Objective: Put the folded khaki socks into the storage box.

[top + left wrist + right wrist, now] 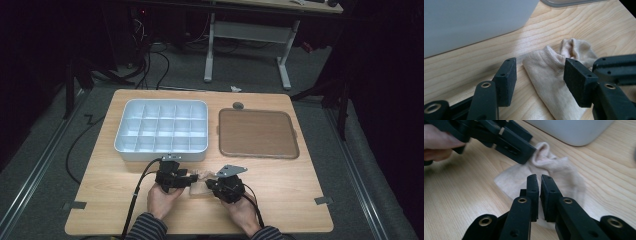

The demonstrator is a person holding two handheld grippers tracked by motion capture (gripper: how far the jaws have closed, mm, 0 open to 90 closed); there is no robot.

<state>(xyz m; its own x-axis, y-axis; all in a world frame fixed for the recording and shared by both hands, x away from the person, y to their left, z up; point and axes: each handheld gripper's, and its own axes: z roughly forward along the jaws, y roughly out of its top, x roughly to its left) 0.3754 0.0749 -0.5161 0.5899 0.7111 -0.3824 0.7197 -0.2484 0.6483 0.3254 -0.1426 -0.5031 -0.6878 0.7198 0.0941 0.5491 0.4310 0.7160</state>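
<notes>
My left gripper [537, 80] is released, its jaws spread wide on either side of the cuff end of a beige sock [554, 75] that lies flat on the worktop [486, 60]; in its own view the sock runs between the pads without either one touching the cloth. My right gripper [539, 192] has its jaws pressed almost together just above the sock's middle, and I see no fabric pinched between them, so I read it as clenched on nothing. From the high view the sock [201, 184] sits near the front edge of the worktop, between my two hands and close in front of the compartment box. It looks light, soft and floppy, a knit that will sag and fold rather than hold its shape, not fragile and not slippery on the wood. I judge the ribbed cuff, where the opening stands up a little, the best place to take hold, since the thicker rim gives the pads something to bite. Beyond the sock stands the pale compartment box [162, 131], divided into a grid of cells, and every cell I can see looks empty. Beside it, to the right and apart, lies a brown tray [258, 133], also bare, with a small grey round thing [238, 105] just behind its far edge.
</notes>
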